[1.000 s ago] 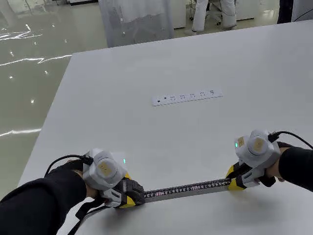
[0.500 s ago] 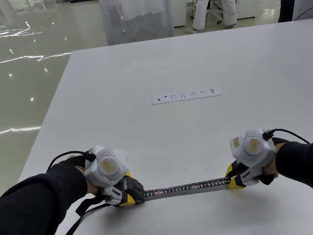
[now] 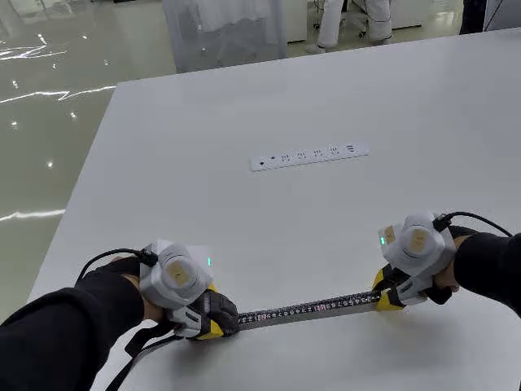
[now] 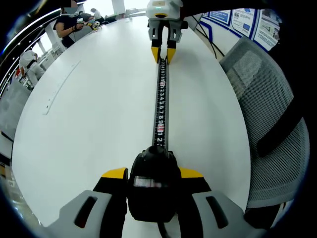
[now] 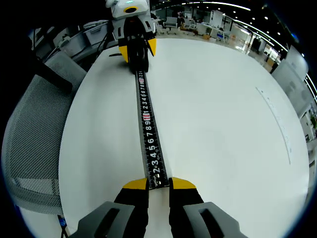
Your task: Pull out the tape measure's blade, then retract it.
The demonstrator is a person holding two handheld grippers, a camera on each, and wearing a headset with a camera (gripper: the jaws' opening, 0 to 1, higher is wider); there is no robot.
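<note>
along the near edge of the white counter [image 3: 244,212] the tape measure [image 3: 218,312] sits at the left, its blade [image 3: 309,309] drawn out straight toward the right. the left claw [image 3: 213,319] is pinching the tape measure by its black body, one yellow tip against each flank. the right claw [image 3: 384,295] is pressed together on the free end of the blade, beside the lowest numbers, as the right gripper view shows. the two claws are well apart, with the blade stretched between them. farther back a white power strip [image 3: 308,155] rests on the counter, well apart from both. a grey mesh chair [image 4: 270,114] stands beside the counter.
</note>
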